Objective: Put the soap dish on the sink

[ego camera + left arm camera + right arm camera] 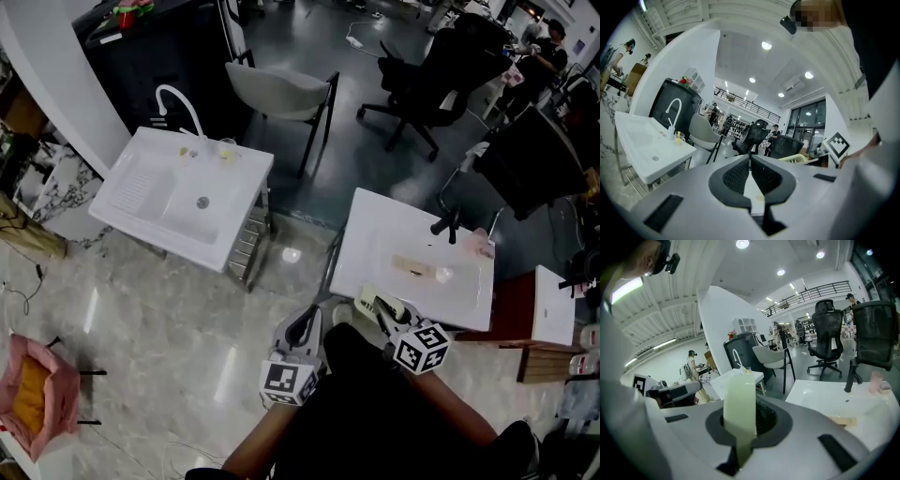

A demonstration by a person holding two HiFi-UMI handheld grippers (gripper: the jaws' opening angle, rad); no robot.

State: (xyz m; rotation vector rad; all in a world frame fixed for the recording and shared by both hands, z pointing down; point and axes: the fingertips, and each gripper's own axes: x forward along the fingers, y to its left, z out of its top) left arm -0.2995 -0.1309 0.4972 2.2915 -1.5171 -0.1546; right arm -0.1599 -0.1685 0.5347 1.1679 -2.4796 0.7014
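The soap dish (367, 298) is pale green and sits pinched between the jaws of my right gripper (379, 311), over the near left corner of a white sink top (375, 234) with a black tap. In the right gripper view the soap dish (739, 404) stands on edge in the shut jaws. My left gripper (305, 324) hangs beside it over the floor, shut with nothing in it, and its pads (740, 174) meet. A second white sink (150, 192) with a white curved tap stands apart at the far left.
A grey chair (281, 89) stands behind the left sink, and black office chairs (427, 70) fill the back right. A pink bag (33, 398) sits on the floor at the near left. A soap bar (412, 266) and a pink cup (479, 244) lie on the right sink.
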